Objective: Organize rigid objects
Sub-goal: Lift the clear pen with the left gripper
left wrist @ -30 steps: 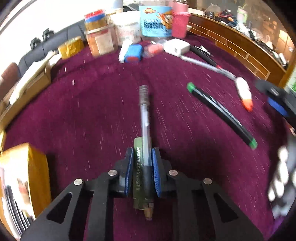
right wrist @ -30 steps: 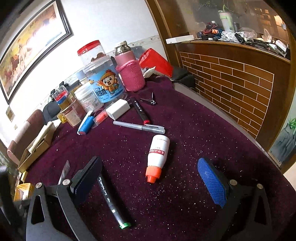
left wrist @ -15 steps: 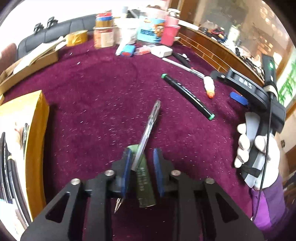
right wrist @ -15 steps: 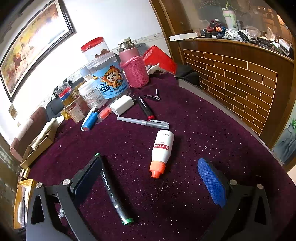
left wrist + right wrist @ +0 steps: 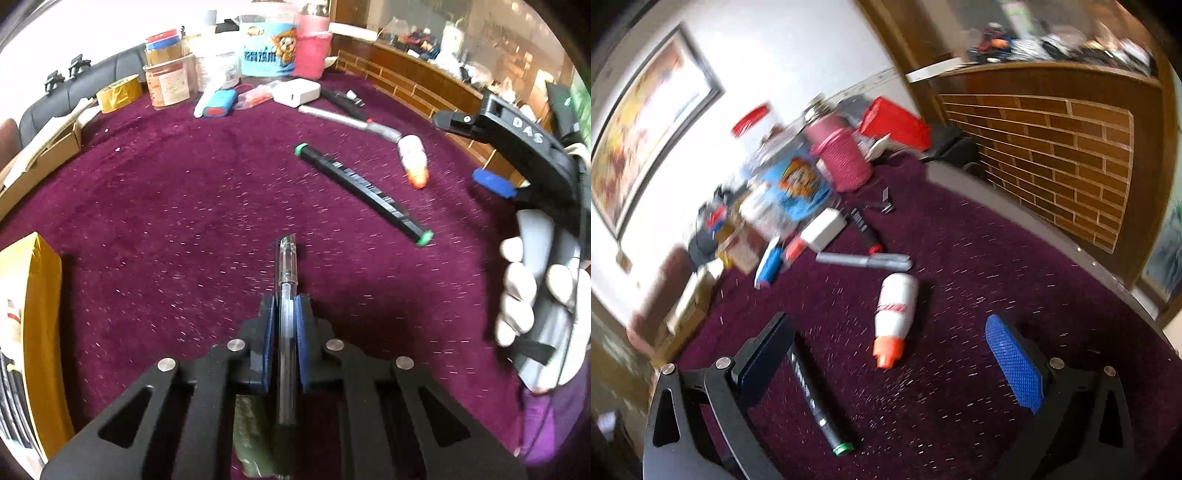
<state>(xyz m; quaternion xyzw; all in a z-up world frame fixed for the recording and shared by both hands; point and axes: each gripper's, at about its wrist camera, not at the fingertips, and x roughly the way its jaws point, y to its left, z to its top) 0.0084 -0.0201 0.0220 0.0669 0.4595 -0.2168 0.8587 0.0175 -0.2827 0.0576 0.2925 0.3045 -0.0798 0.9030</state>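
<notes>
My left gripper (image 5: 284, 306) is shut on a clear ballpoint pen (image 5: 286, 266) that points forward above the purple cloth; a dark green item (image 5: 251, 435) shows below the jaws. A black marker with green ends (image 5: 362, 192) lies ahead to the right, and also shows in the right wrist view (image 5: 816, 395). A white bottle with an orange cap (image 5: 895, 317) lies beside it (image 5: 413, 162). My right gripper (image 5: 886, 354) is open and empty, its jaws wide apart above the marker and bottle; it also shows in the left wrist view (image 5: 491, 155).
A yellow box (image 5: 33, 332) stands at the left. Jars and tubs (image 5: 266, 51), a white charger (image 5: 295, 92), a grey pen (image 5: 864, 260), a blue item (image 5: 219, 105) and tape (image 5: 118, 92) crowd the far side. A brick-patterned wooden wall (image 5: 1052, 155) runs along the right.
The pen has straightened between my left jaws, which have closed tighter on it. The green item has slipped lower. The right gripper has shifted and tilted; its view is blurred.
</notes>
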